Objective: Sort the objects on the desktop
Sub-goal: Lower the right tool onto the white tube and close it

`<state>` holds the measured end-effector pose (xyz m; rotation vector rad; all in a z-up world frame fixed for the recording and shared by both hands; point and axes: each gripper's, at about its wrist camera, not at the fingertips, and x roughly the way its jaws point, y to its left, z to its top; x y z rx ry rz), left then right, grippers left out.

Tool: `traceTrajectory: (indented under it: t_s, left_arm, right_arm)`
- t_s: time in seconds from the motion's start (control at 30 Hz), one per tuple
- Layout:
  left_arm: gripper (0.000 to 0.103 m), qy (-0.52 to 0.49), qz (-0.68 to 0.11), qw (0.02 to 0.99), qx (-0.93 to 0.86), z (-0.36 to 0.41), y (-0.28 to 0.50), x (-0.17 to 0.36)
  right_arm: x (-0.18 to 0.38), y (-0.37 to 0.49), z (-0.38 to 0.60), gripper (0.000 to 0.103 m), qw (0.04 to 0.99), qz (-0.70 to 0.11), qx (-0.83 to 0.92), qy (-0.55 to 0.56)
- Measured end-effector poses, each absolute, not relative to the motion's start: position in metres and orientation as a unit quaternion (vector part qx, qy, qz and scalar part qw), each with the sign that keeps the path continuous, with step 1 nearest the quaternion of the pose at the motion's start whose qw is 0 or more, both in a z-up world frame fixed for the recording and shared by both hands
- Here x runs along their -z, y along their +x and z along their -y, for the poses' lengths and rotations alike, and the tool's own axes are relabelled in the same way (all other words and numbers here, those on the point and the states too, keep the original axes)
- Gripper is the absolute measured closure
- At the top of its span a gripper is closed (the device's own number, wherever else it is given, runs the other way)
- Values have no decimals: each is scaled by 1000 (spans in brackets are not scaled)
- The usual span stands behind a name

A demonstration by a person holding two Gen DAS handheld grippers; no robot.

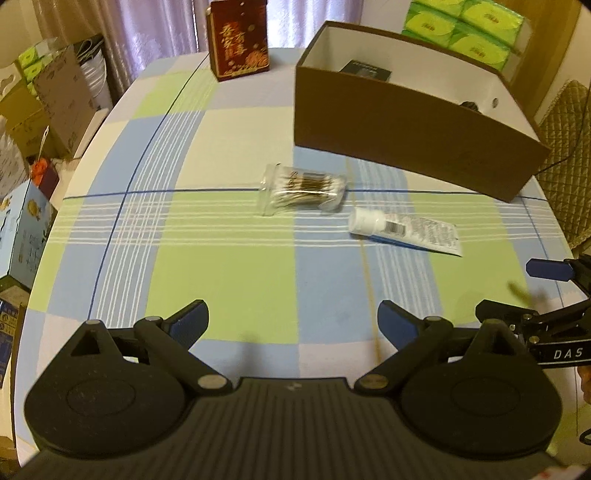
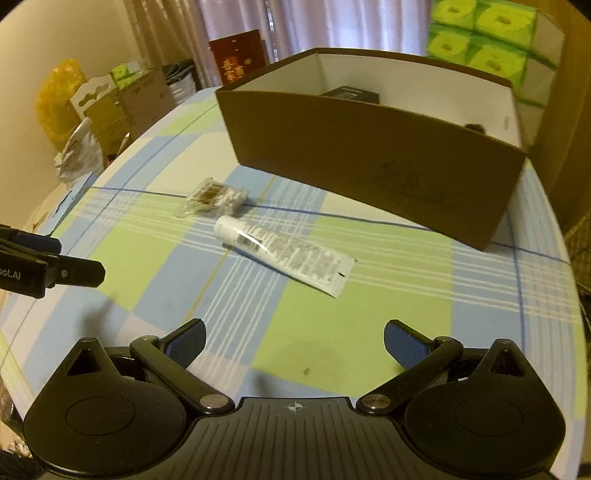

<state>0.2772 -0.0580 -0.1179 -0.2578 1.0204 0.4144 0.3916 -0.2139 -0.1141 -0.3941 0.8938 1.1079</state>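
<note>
A clear plastic jar of cotton swabs lies on its side mid-table. Just right of it lies a white tube with printed text. Behind both stands a brown cardboard box with a white interior; a black item rests inside. My left gripper hovers open near the table's front, well short of the jar. My right gripper is open too, in front of the tube. Each gripper shows at the edge of the other's view, the right gripper and the left gripper.
A checked blue, green and white cloth covers the table. A dark red box stands at the far edge. Green tissue packs sit behind the brown box. Cardboard boxes crowd the floor at left; a quilted chair stands at right.
</note>
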Motion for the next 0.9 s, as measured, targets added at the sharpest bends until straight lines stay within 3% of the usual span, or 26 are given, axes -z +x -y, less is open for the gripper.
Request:
traceTrajectory:
  t_s: [0.13, 0.23, 0.4, 0.83, 0.9]
  left_arm:
    - [7, -128, -488, 839, -204, 48, 279, 126]
    - [7, -133, -495, 833, -209, 40, 282, 134]
    - [7, -138, -506, 825, -212, 26, 287, 144]
    - [7, -142, -521, 816, -207, -6, 313, 165]
    - [7, -142, -521, 816, -206, -9, 317, 166]
  right_arm:
    - [123, 392, 203, 5, 732, -400, -517, -191]
    - [132, 394, 194, 20, 718, -396, -531, -213]
    - [145, 395, 177, 30, 709, -368, -546, -253]
    - [157, 408, 125, 35, 676, -294, -604, -303]
    - [160, 408, 121, 47, 667, -296, -610, -308]
